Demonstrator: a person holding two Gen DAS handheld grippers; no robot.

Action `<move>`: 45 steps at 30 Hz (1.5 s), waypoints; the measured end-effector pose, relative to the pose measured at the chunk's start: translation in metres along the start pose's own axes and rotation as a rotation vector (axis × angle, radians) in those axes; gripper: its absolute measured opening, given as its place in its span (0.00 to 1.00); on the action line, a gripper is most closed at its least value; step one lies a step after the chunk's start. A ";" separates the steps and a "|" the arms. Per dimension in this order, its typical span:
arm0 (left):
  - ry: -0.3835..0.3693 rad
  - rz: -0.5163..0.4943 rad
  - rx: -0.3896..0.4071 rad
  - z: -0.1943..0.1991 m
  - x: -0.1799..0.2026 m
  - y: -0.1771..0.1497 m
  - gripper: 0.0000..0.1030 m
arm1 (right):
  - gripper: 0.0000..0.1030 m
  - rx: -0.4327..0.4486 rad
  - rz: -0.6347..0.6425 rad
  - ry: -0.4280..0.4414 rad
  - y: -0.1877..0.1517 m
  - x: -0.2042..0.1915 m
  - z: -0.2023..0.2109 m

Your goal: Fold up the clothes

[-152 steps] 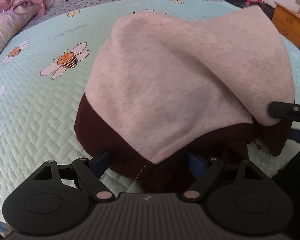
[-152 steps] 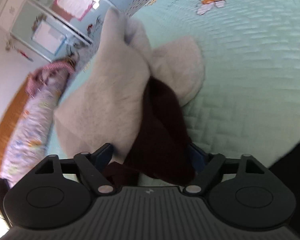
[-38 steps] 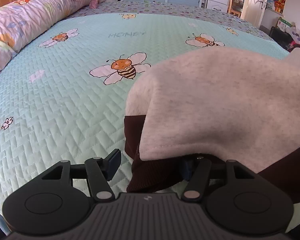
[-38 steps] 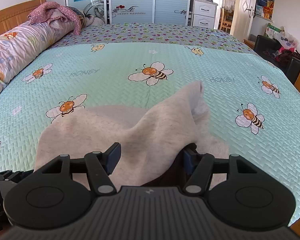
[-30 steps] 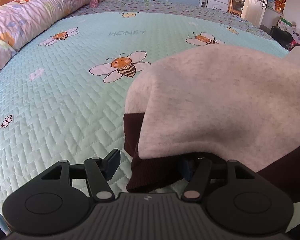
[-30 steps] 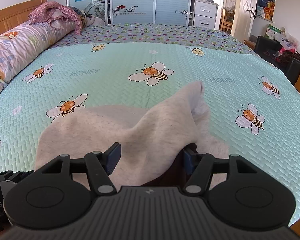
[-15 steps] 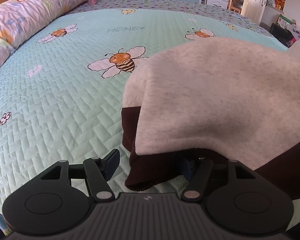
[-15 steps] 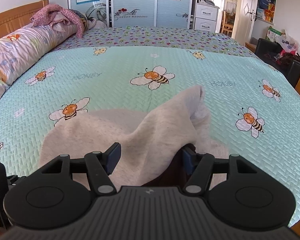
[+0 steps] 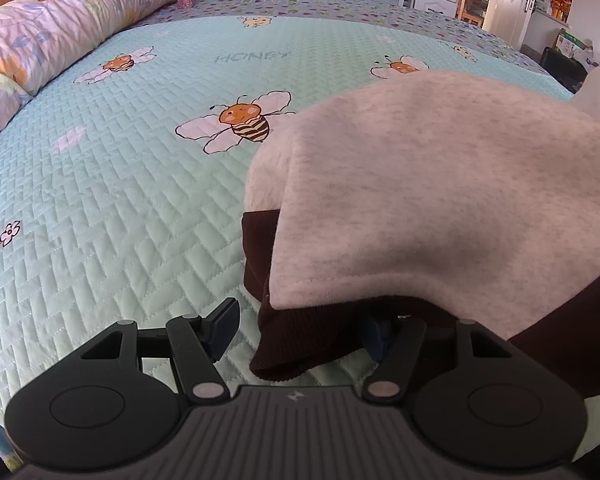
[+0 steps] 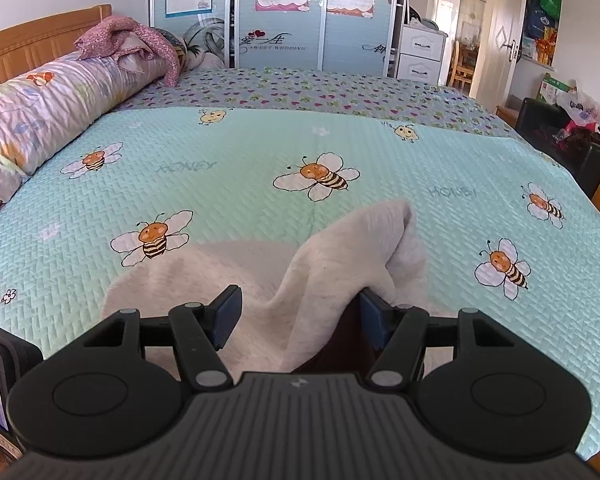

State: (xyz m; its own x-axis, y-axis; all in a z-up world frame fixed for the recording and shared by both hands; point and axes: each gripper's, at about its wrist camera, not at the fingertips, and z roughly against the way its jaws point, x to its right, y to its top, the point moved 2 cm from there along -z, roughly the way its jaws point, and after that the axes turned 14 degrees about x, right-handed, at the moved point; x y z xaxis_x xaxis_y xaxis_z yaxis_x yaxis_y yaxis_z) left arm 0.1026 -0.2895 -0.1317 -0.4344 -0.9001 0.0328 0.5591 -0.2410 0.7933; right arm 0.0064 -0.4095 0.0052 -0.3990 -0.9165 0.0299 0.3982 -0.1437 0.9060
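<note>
A sweatshirt with a grey fleece inside [image 9: 440, 200] and a maroon outside [image 9: 284, 344] lies heaped on the bee-print bedspread [image 9: 120, 200]. My left gripper [image 9: 300, 330] is open at its near left corner. The maroon hem sits between the jaws and drapes over the right finger, while the left pad [image 9: 224, 328] stands clear of it. In the right wrist view a raised ridge of the grey fleece [image 10: 340, 264] runs between the jaws of my right gripper [image 10: 300, 316], which is open. A dark maroon strip [image 10: 340, 344] shows beside the right pad.
A rolled floral quilt [image 10: 40, 120] with a pink garment [image 10: 128, 40] on it lies along the wooden headboard [image 10: 40, 40] at the left. Wardrobe doors [image 10: 280, 20] stand beyond the bed, dark furniture [image 10: 560, 128] to its right. A black device with a screen [image 10: 0, 380] shows at lower left.
Five seconds ago the sweatshirt hung lifted and bunched between the jaws; now it rests on the bed. Over the last second nothing has visibly moved except that the right view tipped up slightly.
</note>
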 end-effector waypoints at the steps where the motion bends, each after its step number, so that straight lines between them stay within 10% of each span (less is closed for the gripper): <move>1: 0.000 0.000 0.000 0.000 0.000 0.000 0.64 | 0.63 0.001 0.001 0.001 0.000 0.000 0.000; 20: 0.004 0.004 0.000 0.000 0.001 0.000 0.65 | 0.68 0.025 0.003 0.022 -0.003 -0.001 0.002; 38: -0.037 0.019 0.017 -0.007 0.007 0.008 0.64 | 0.77 -0.178 -0.465 0.034 -0.115 0.089 -0.042; 42: -0.084 0.013 0.056 0.000 0.008 0.016 0.31 | 0.28 -0.184 -0.522 0.126 -0.113 0.080 -0.049; 45: -0.136 0.045 0.118 0.016 0.003 0.026 0.18 | 0.21 -0.133 -0.523 0.163 -0.098 0.076 -0.034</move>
State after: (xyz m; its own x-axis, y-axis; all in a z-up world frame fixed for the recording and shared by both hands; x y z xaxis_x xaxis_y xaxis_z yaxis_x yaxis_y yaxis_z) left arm 0.1042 -0.2930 -0.1008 -0.5071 -0.8495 0.1457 0.4973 -0.1503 0.8545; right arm -0.0350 -0.4774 -0.0958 -0.4426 -0.7548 -0.4841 0.2869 -0.6307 0.7210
